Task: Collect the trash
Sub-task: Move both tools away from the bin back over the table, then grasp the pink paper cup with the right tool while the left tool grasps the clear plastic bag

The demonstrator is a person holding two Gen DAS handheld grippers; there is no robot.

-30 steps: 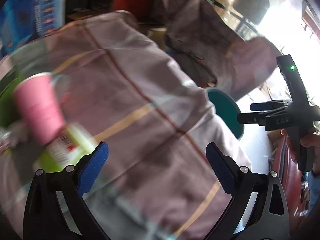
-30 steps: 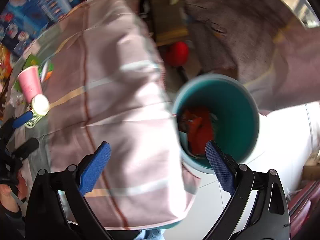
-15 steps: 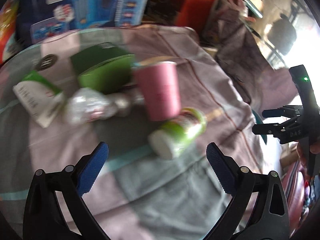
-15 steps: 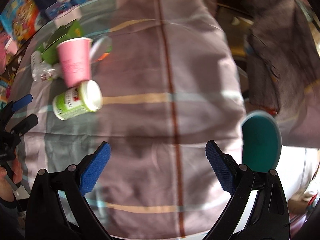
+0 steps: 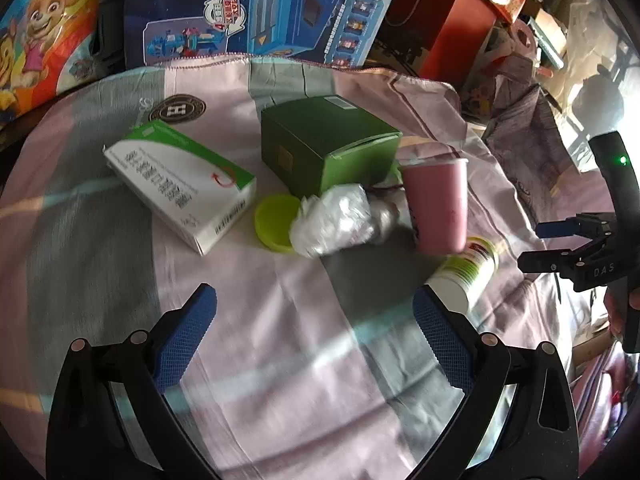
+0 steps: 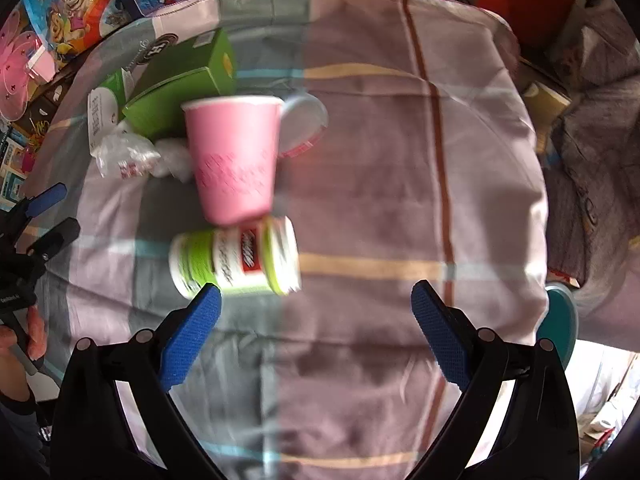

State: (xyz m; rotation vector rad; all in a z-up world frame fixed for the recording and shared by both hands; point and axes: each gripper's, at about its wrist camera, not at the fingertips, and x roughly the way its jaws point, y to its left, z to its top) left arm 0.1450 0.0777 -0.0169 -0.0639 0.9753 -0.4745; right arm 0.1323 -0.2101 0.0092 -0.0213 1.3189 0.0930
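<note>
Trash lies on a cloth-covered round table (image 5: 280, 360): a white-and-green carton (image 5: 180, 184), a dark green box (image 5: 324, 140), a lime lid (image 5: 278, 222), a crumpled clear wrapper (image 5: 336, 220), an upright pink paper cup (image 5: 438, 204) and a green-and-white bottle (image 5: 464, 276) on its side. My left gripper (image 5: 314, 330) hovers open over the cloth in front of them, empty. My right gripper (image 6: 316, 330) is open too, with the bottle (image 6: 236, 260) just beyond its left finger and the pink cup (image 6: 234, 160) behind. A teal bin (image 6: 560, 328) peeks past the table's right edge.
Toy boxes (image 5: 256, 8) and a red box (image 5: 452, 32) stand behind the table. Draped grey-pink fabric (image 6: 592, 152) hangs to the right. The other gripper (image 5: 576, 252) shows at the right edge in the left wrist view, a hand on its handle.
Both cameras have swung from the teal bin side back to the table. The trash pile has come into the centre of view and closer. Both grippers stay open and empty.
</note>
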